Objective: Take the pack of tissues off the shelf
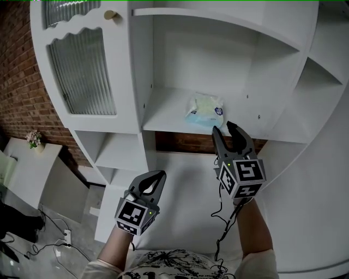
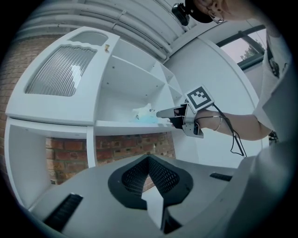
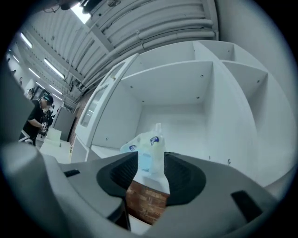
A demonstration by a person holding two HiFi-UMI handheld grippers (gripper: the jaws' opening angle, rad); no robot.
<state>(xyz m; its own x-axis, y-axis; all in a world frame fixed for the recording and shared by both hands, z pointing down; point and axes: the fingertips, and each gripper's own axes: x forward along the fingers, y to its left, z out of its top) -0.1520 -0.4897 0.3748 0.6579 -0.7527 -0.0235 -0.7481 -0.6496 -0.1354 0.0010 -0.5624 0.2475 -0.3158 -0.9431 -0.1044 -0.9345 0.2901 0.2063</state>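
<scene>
A tall white shelf unit (image 1: 140, 82) fills the far side of the scene, with a red brick wall (image 1: 19, 82) behind it on the left and showing again through the open gap under the middle shelf. The unit's left part carries a door with ribbed glass (image 1: 82, 73) and a small round knob (image 1: 110, 15) above it. To the right of the door is an open compartment, and its shelf board (image 1: 163, 111) carries the pack of tissues (image 1: 205, 109). The pack is pale, with light blue and dark blue print. It lies toward the right and close to the near edge of that board, with its loose wrapper standing up a little.

The right gripper (image 1: 222, 128) is raised to the shelf, its fingers released and standing well apart. Their tips reach the near edge of the board, just in front of the pack and apart from it. In the right gripper view the pack shows in the gap between the two fingers, farther off, with neither pad on it.

The left gripper (image 1: 158, 175) hangs lower and nearer, to the left, below the shelf board. Its fingers are clenched tip to tip with nothing between them.

At the far left, a small bunch of flowers (image 1: 34, 138) stands on a low white tabletop (image 1: 27, 169).
</scene>
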